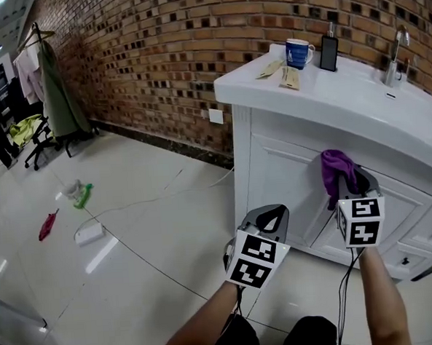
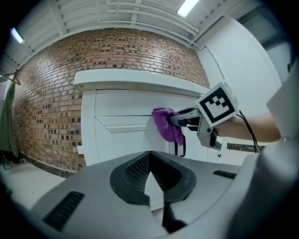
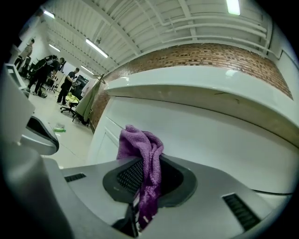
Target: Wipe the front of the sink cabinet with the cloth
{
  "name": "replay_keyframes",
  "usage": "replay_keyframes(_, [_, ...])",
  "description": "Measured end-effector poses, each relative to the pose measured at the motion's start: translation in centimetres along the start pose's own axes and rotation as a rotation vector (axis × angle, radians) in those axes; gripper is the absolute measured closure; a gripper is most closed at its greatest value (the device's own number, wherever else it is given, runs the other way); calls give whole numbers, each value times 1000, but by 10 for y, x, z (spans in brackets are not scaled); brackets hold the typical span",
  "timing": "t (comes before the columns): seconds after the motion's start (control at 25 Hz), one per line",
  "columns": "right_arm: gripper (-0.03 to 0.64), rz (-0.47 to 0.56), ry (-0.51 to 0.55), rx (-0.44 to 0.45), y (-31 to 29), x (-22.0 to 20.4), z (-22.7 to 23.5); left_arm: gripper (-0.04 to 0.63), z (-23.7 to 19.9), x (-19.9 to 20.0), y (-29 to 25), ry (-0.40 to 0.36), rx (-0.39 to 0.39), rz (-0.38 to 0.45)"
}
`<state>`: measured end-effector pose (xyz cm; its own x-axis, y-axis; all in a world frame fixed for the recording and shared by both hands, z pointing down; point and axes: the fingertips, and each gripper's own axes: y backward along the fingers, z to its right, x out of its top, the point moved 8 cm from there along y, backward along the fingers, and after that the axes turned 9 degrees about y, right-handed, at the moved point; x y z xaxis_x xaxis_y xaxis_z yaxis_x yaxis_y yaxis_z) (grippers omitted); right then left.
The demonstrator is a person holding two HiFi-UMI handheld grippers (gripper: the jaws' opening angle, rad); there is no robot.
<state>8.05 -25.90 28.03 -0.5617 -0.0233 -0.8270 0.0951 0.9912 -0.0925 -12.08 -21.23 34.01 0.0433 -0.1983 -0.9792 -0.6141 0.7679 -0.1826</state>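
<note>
Cloth (image 1: 336, 169) clamped in the right gripper (image 1: 350, 184) against the cabinet (image 1: 274, 172) front, left gripper (image 1: 268, 217) jaws together, empty, low before the cabinet.

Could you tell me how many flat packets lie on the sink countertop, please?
2. One packet lies left of the blue mug, near the countertop's edge; the other lies just in front of the mug. More may lie off-frame.

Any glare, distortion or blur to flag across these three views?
Head view: the brick wall bows from the wide lens; ceiling lights glare in streaks off the floor; otherwise sharp. Left gripper view: heavy fisheye, black corners, the cabinet has a curved top edge. Right gripper view: same fisheye, ceiling light blown out, cloth sharp in the right claw.
</note>
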Motion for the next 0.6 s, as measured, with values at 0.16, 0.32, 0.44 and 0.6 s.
replay_keyframes(0.16, [546, 9, 37, 51, -21, 25, -25, 591, -22, 1, 10, 28, 17, 4])
replay_keyframes(0.32, [546, 10, 57, 99, -42, 48, -55, 591, -43, -4, 24, 42, 39, -2])
replay_keyframes(0.44, [546, 14, 52, 133, -53, 68, -74, 591, -58, -4, 36, 77, 55, -9])
replay_keyframes(0.6, [546, 3, 53, 157, -68, 88, -90, 591, -67, 1, 45, 114, 79, -30])
